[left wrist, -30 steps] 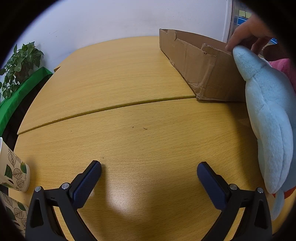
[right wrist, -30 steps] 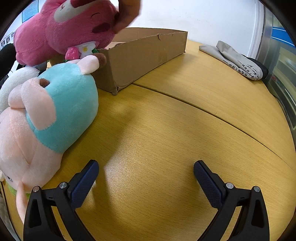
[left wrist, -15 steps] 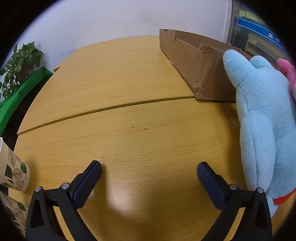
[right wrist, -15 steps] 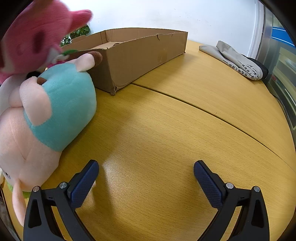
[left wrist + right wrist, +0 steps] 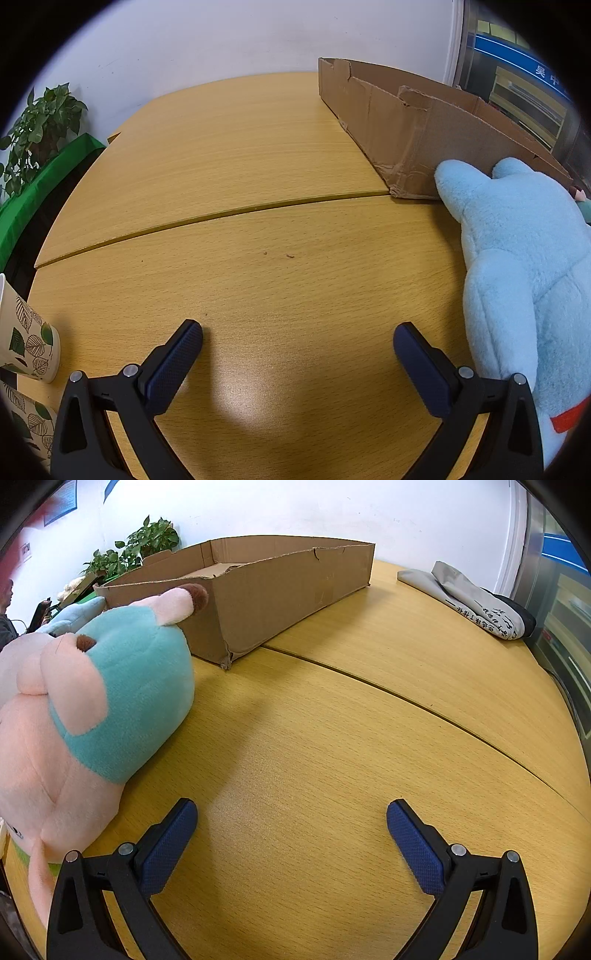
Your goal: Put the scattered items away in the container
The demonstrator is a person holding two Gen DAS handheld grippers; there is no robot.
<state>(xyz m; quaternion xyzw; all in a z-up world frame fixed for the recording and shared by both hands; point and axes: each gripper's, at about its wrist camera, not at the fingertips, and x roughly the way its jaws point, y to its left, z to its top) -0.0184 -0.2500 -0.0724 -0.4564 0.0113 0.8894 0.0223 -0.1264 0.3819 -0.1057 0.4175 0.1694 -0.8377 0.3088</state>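
Bare surface (image 5: pixel 258 280) ahead of left gripper (image 5: pixel 297 343) and right gripper (image 5: pixel 291 819), jaws apart, empty. Cardboard box (image 5: pixel 280 587) at 12 o'clock, contents unseen; blue plush (image 5: pixel 517 266) at 3, pink-teal plush (image 5: pixel 92 701) at 9.

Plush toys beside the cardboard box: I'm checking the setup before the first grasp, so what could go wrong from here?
The cardboard box has torn, sagging walls; a bulky toy may snag the rim or shove it. The pink-and-teal plush looks wider than the open right gripper, so a pinch could slip. The leaf-print paper cup beside the left gripper could be knocked.
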